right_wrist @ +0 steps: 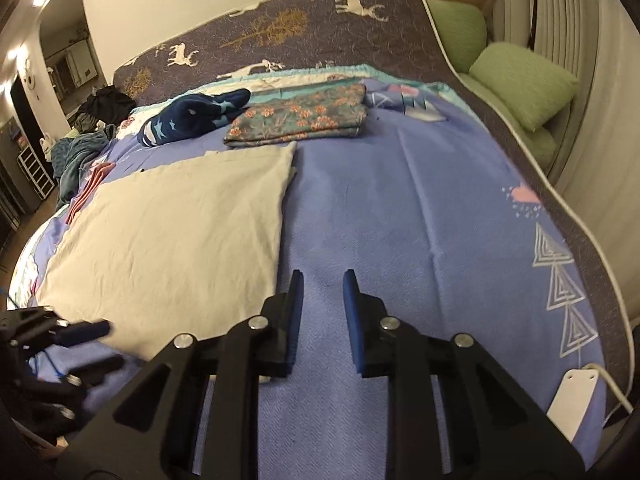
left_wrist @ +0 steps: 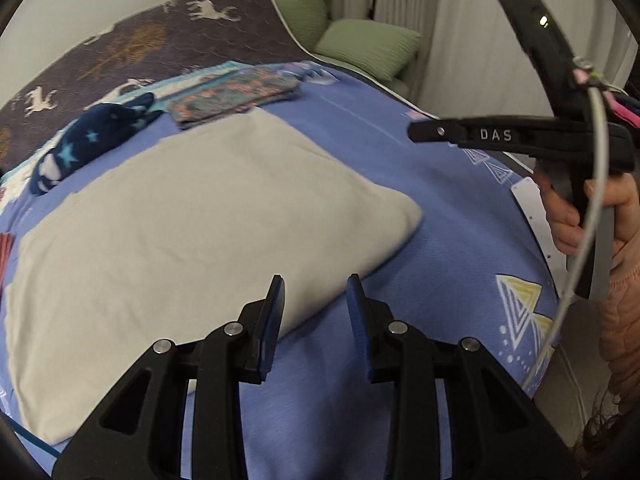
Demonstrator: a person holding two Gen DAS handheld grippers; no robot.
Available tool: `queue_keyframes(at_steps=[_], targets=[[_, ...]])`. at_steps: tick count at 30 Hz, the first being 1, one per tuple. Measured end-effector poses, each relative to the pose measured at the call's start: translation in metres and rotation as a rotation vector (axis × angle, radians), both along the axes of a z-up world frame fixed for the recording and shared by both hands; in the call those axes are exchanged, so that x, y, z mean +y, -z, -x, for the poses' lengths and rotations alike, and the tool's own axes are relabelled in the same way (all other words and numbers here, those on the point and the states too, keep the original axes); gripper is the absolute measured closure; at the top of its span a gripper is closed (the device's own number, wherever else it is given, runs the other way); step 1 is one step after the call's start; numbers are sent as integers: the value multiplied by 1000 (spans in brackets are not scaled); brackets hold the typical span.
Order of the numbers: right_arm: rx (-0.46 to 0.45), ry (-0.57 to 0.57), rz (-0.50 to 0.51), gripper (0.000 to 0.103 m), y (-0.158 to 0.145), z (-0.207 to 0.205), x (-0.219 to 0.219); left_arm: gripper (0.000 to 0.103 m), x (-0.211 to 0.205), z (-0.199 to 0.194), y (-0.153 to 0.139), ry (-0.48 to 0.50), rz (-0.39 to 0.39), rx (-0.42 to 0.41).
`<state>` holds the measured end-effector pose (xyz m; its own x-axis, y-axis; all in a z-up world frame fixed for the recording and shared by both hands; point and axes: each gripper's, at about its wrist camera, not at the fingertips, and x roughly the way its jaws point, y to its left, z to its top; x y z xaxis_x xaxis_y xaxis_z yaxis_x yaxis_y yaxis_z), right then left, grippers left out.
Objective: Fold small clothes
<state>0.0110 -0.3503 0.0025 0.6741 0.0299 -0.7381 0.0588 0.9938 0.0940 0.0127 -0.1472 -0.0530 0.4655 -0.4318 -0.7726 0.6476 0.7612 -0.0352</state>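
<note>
Left claw [left_wrist: 316, 312] nearest, jaws narrowly apart, empty, above near corner of folded cream garment [left_wrist: 192, 220]. Right claw [right_wrist: 322, 304] likewise narrow, empty, over bare blue bedspread [right_wrist: 420, 208], just right of garment edge. Garment flat on bed, left of centre. Beyond: folded floral cloth [right_wrist: 300, 118], navy star-print piece [right_wrist: 192, 116]. Farthest: green cushions [right_wrist: 524, 80].

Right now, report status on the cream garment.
Left gripper open, empty. Right gripper open, empty. Cream garment flat on blue blanket. Nothing on it.
</note>
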Motion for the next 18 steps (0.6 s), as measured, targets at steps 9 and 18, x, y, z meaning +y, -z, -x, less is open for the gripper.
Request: queue_keyframes(at_steps=[9,18], targets=[[-19,-23,21,81,0,8,-7,62,-44,-14,14,47,-17,47],[12,1,-31,80,12,-3,-30,54,-85,-22,29,114,-50,8]])
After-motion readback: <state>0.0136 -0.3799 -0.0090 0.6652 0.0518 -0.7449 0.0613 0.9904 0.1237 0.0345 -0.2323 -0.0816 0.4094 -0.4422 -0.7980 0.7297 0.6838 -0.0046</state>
